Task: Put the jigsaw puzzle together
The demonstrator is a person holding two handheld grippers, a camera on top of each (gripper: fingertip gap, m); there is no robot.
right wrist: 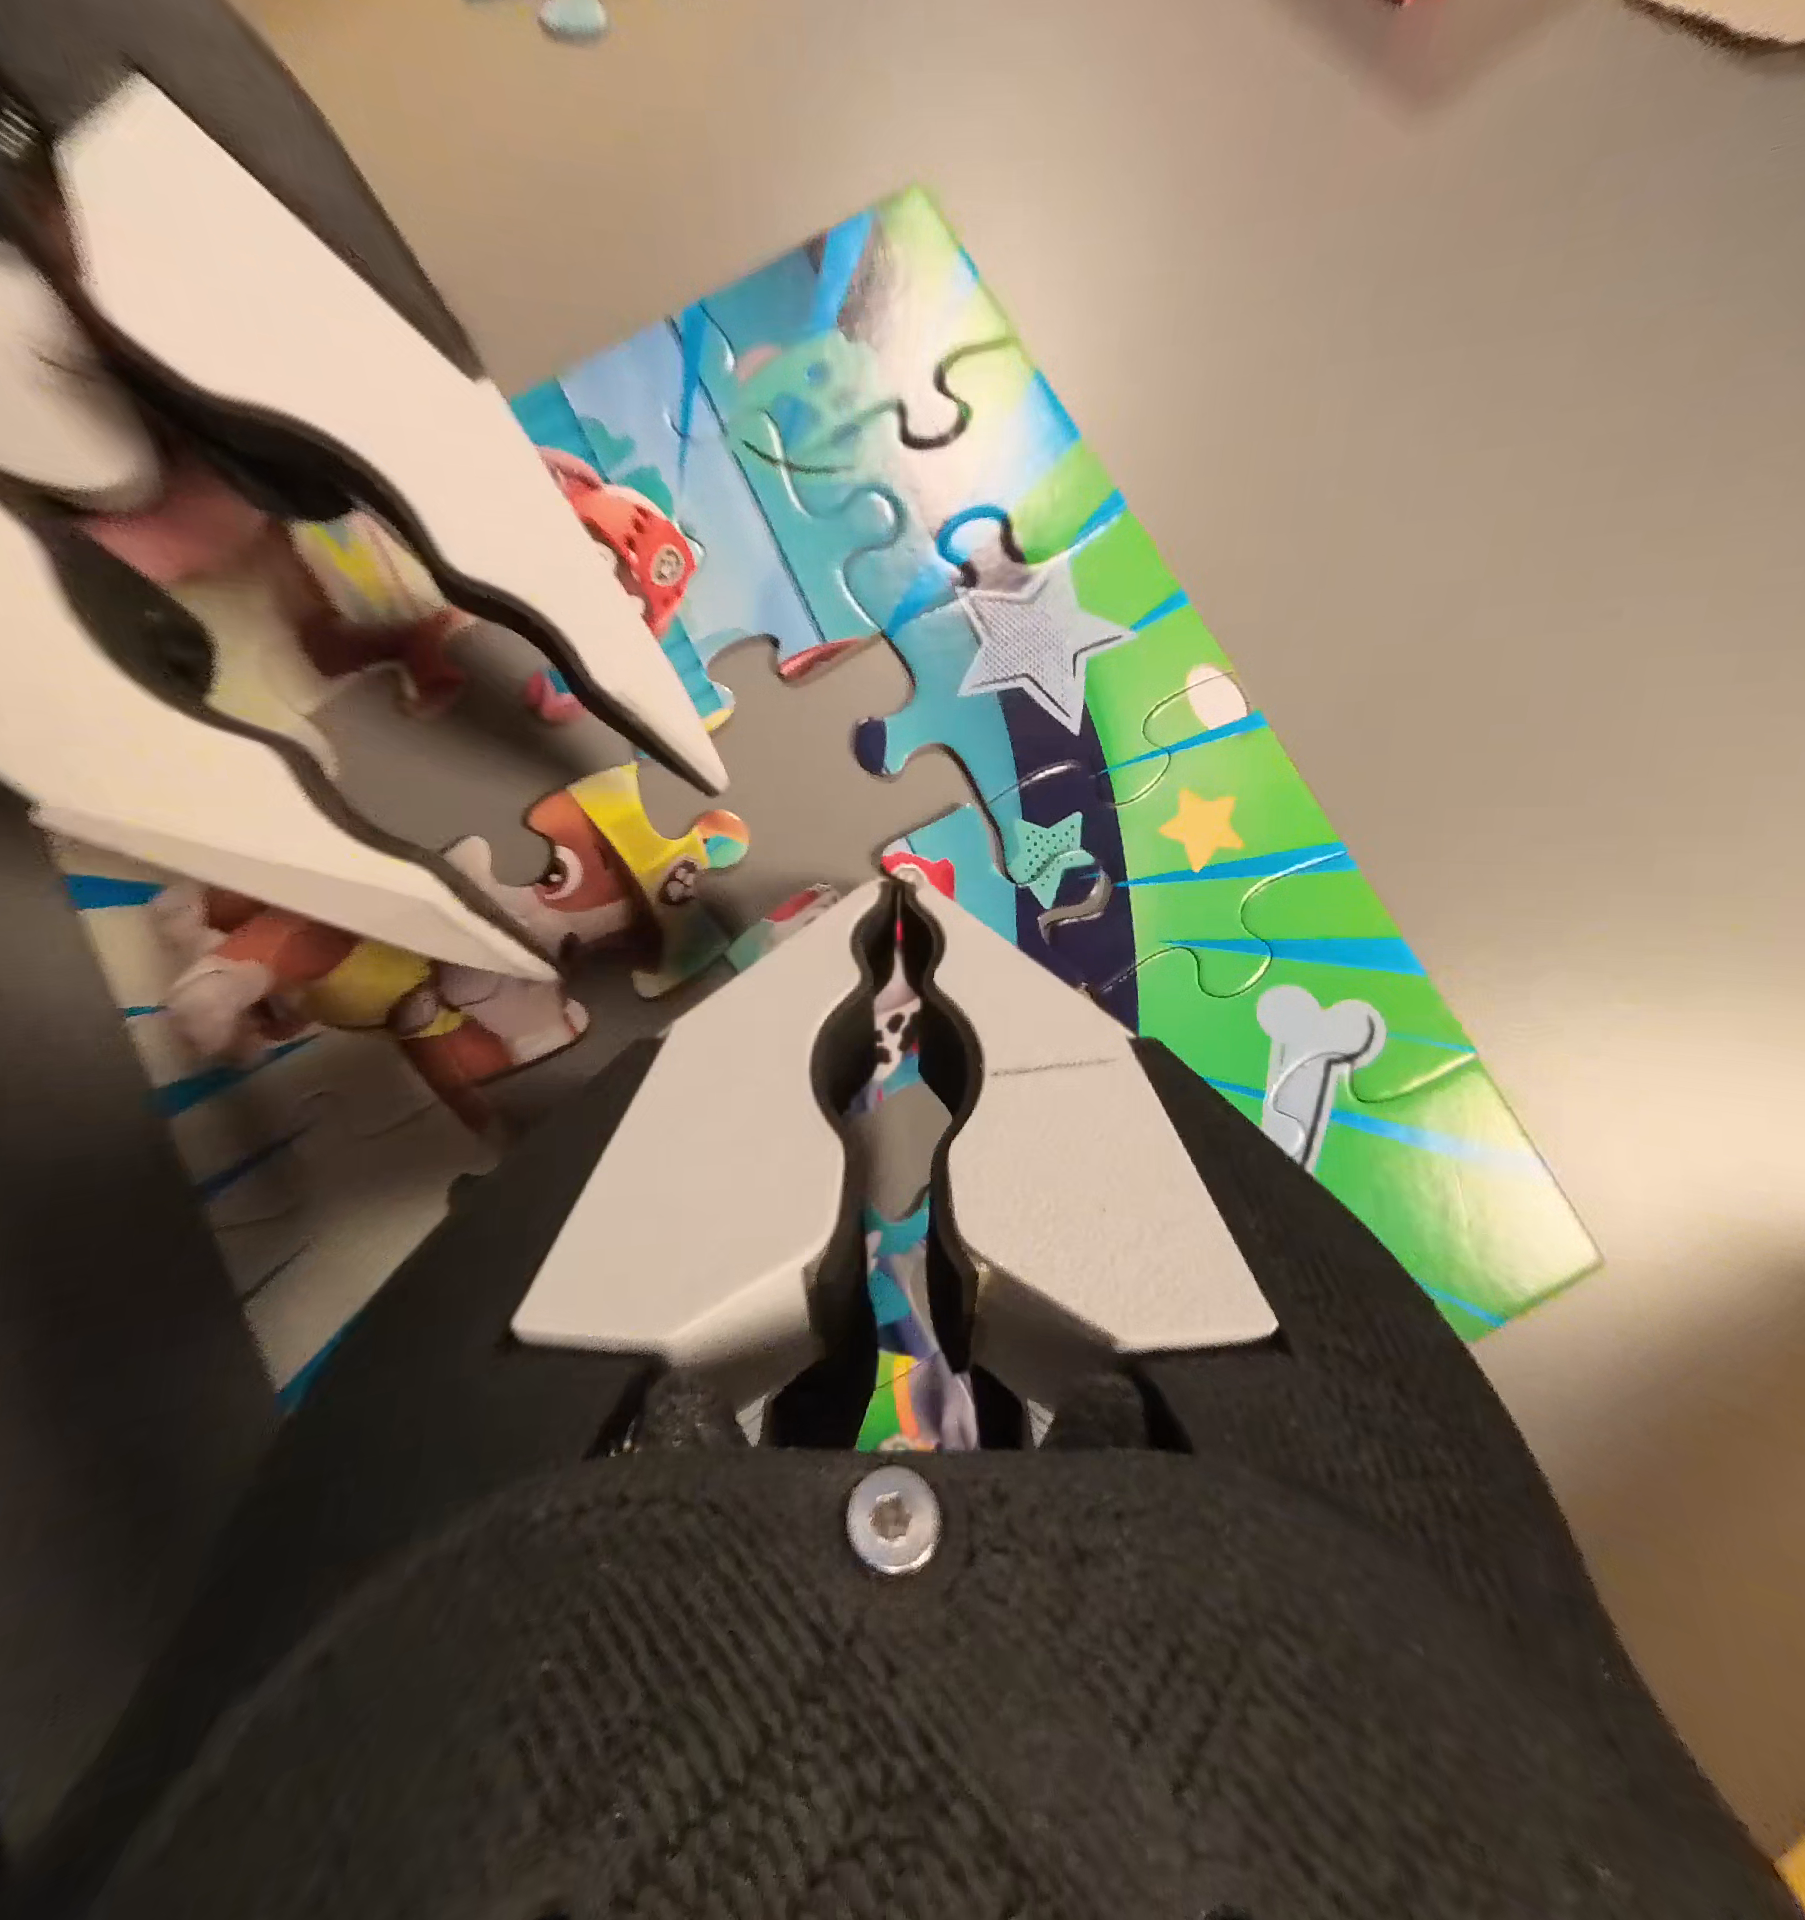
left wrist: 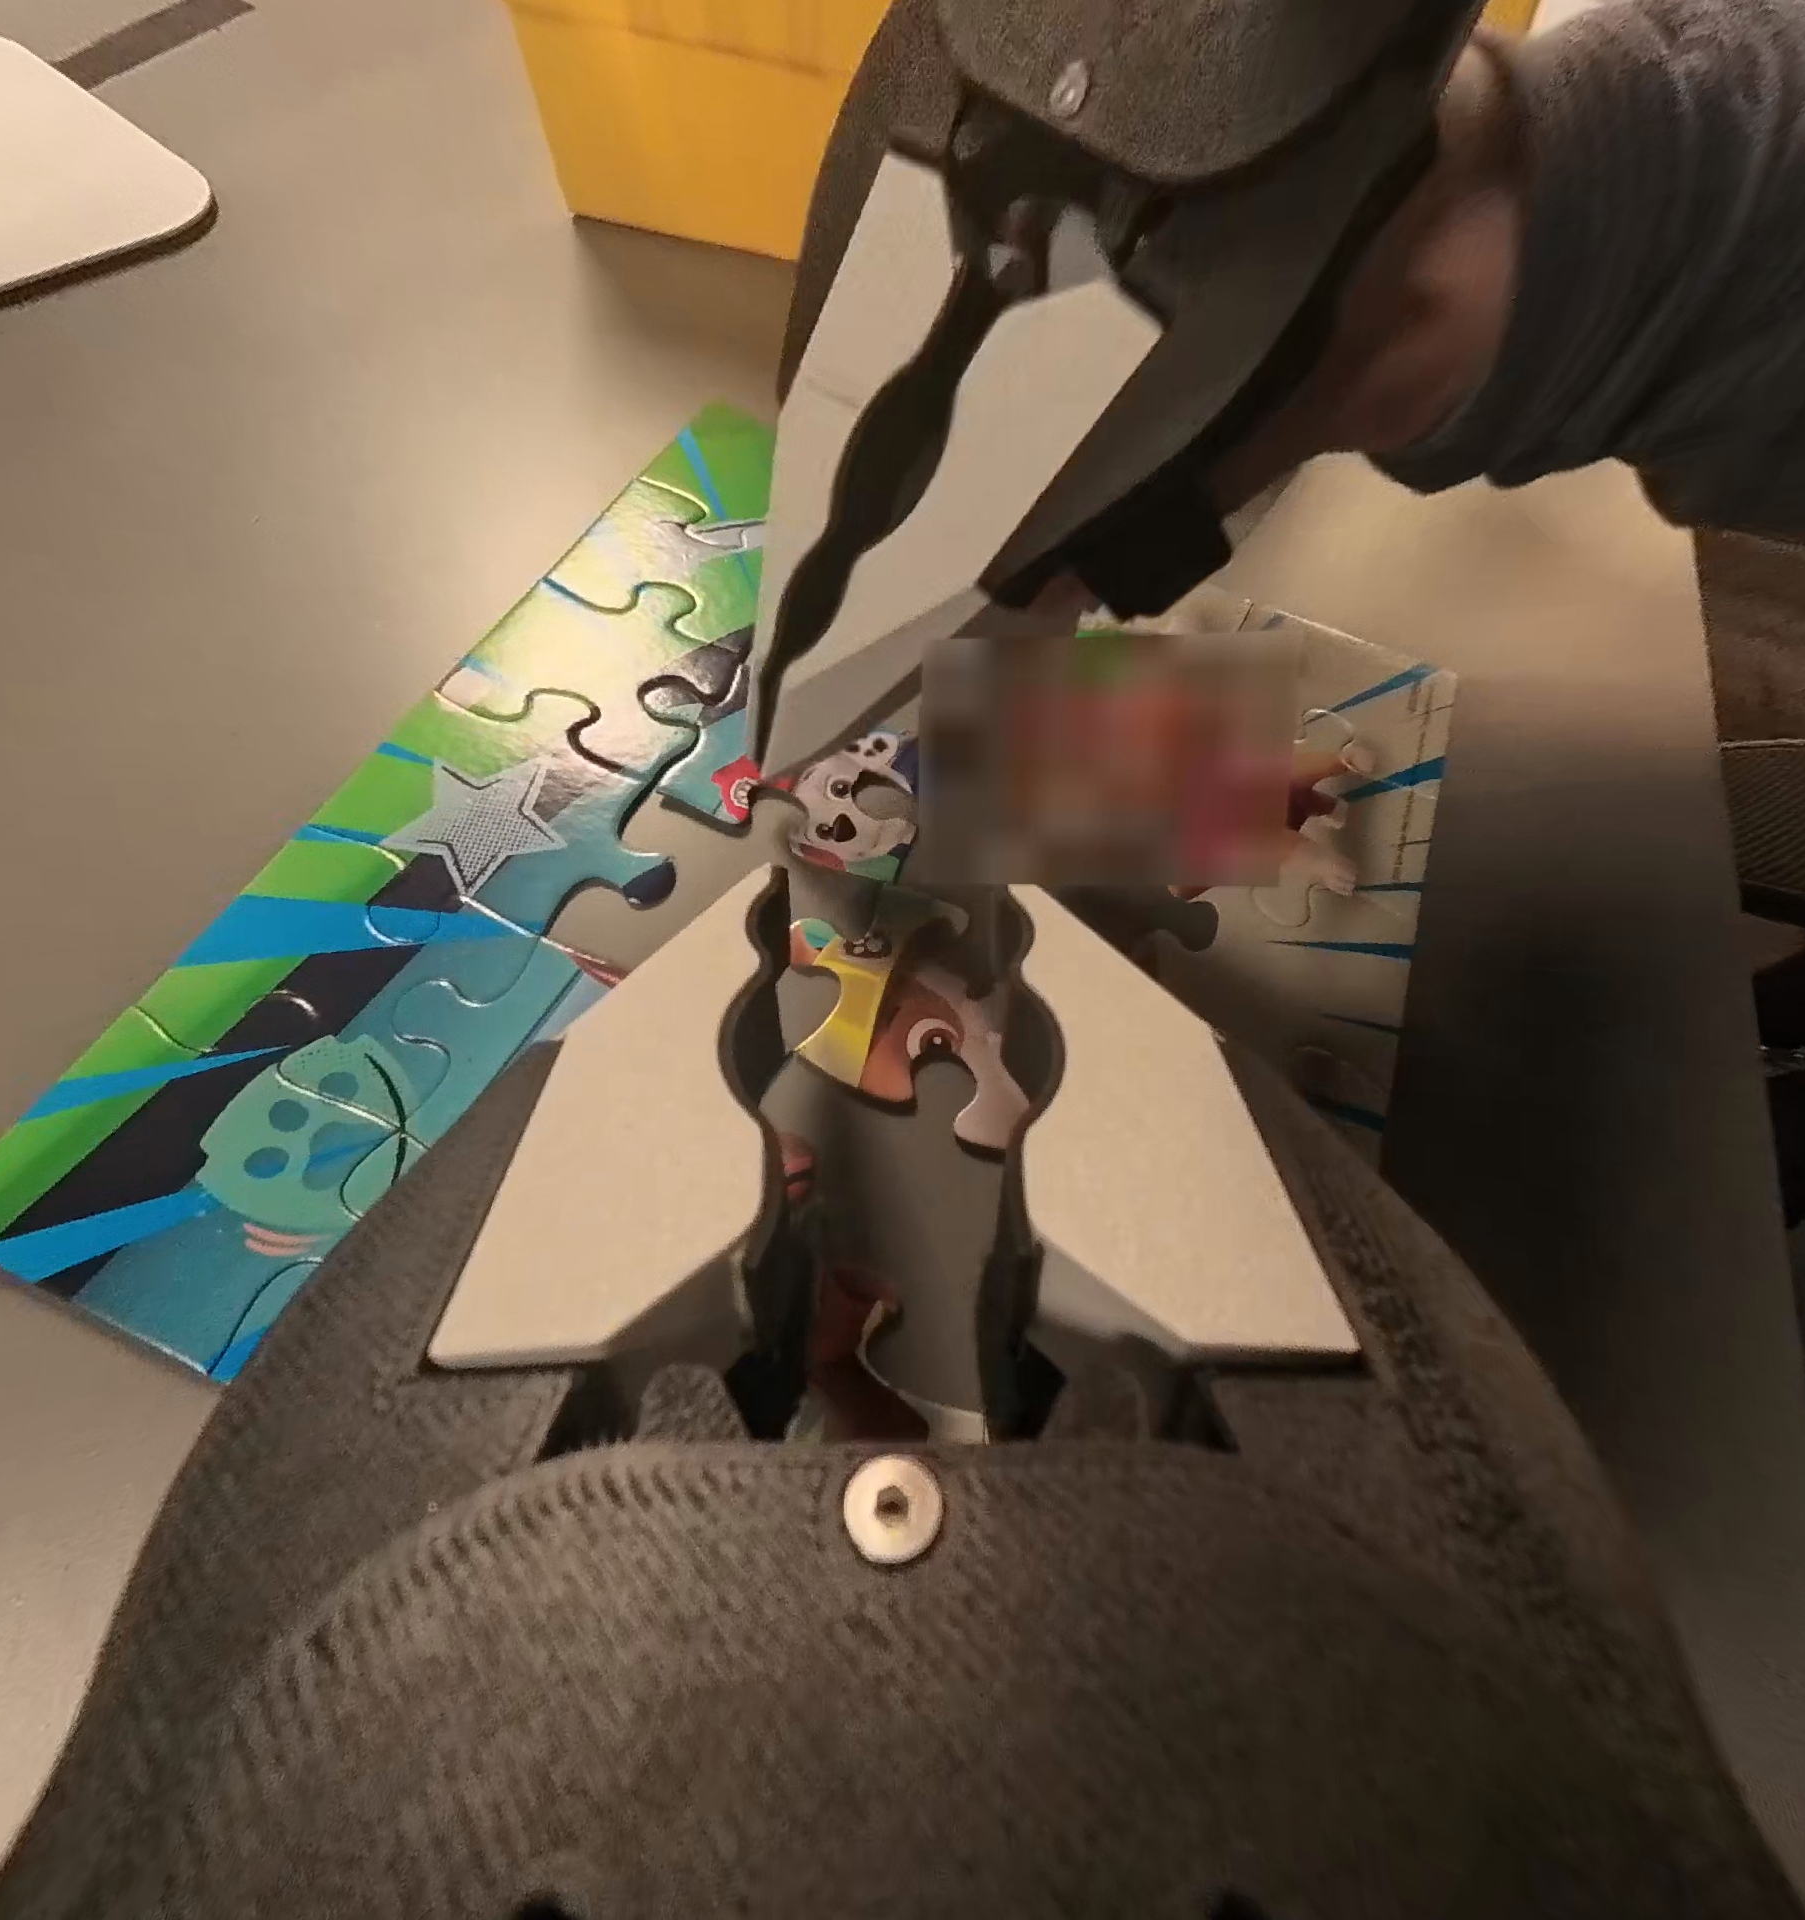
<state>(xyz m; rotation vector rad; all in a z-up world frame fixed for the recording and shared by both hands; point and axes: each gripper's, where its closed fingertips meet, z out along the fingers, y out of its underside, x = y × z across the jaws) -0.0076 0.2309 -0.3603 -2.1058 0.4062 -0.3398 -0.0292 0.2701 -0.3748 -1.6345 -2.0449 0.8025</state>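
Right tool [right wrist: 893, 894] pressed together over cartoon puzzle [right wrist: 1137, 727], left tool [left wrist: 882, 904] spread above yellow-hatted pup piece [left wrist: 877, 1023], no readable writing.

A partly assembled cartoon jigsaw puzzle [right wrist: 1168, 790] is laid flat on the grey table [right wrist: 1500, 416]; green, blue and starry border pieces are joined up; a piece-shaped gap [right wrist: 804, 727] is left open in the middle; a yellow-hatted pup piece [right wrist: 607, 862] is seen just beside that gap, not locked in.
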